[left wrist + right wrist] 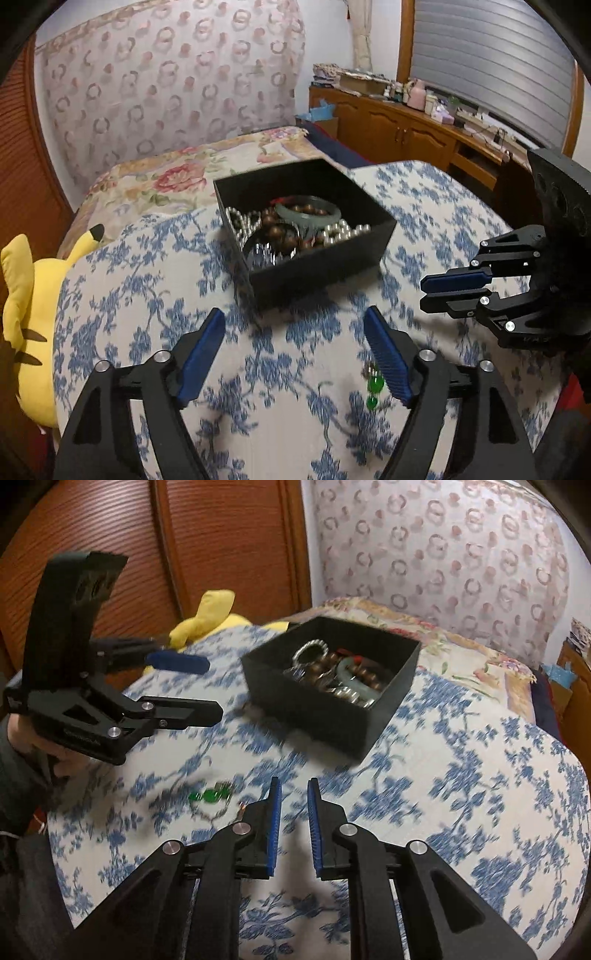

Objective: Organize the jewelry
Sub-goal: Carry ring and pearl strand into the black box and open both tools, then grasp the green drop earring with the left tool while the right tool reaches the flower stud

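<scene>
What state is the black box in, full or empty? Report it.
Partly full. The open-topped black box holds a pale green bangle, brown bead strands and silver beads; walls rise above them.

One box [317, 266] (black), two grippers

We see a bed [207, 173] with a floral cover, our landmark. Behind it hangs a ring-patterned fabric [166, 81]. To its right, a wooden cabinet [399, 125] stands cluttered beneath a shuttered window [495, 62]. To its left run reddish wooden louvred doors [110, 535].
</scene>
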A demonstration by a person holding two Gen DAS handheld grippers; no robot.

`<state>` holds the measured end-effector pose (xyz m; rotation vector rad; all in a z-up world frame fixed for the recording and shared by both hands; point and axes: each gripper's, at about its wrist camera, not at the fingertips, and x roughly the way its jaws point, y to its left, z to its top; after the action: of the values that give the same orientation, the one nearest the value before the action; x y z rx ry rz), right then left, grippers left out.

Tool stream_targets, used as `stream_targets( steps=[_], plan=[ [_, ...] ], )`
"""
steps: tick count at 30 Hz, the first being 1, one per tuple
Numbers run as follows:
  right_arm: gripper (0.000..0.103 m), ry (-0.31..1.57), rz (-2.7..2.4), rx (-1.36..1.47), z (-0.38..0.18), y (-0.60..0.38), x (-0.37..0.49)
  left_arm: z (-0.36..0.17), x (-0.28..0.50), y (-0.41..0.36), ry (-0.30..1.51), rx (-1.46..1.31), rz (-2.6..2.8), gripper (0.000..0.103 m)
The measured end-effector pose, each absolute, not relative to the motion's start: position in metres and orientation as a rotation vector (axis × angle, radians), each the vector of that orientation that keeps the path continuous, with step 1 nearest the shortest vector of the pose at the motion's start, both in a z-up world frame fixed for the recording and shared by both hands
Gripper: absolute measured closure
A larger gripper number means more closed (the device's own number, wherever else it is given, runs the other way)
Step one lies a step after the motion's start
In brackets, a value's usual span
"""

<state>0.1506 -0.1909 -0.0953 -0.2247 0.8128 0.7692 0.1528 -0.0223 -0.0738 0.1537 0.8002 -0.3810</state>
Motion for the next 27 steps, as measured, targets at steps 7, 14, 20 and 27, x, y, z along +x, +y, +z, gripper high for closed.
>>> stream_targets(
  steps=[7,14,20,27],
  plan=[
    [0.071,0.839,0.803,-0.271,-0.106,-0.179,0.136,-0.092,0.141,-0.019,0.841,0.156,-0.364,0.022],
    [0.071,0.846,0.801,-0.368,-0.115,-0.162,0.132,-0.107,0.14,-0.015,0.884,0.152,-0.348,0.021],
    [0.072,0.848,0.823,-0.431,-0.115,-0.151,0.134,-0.116,0.136,-0.013,0.917,0.156,-0.329,0.021],
    [0.086,0.859,0.85,-0.441,-0.113,-0.154,0.136,-0.116,0.133,-0.016,0.929,0.135,-0.328,0.021]
  ],
)
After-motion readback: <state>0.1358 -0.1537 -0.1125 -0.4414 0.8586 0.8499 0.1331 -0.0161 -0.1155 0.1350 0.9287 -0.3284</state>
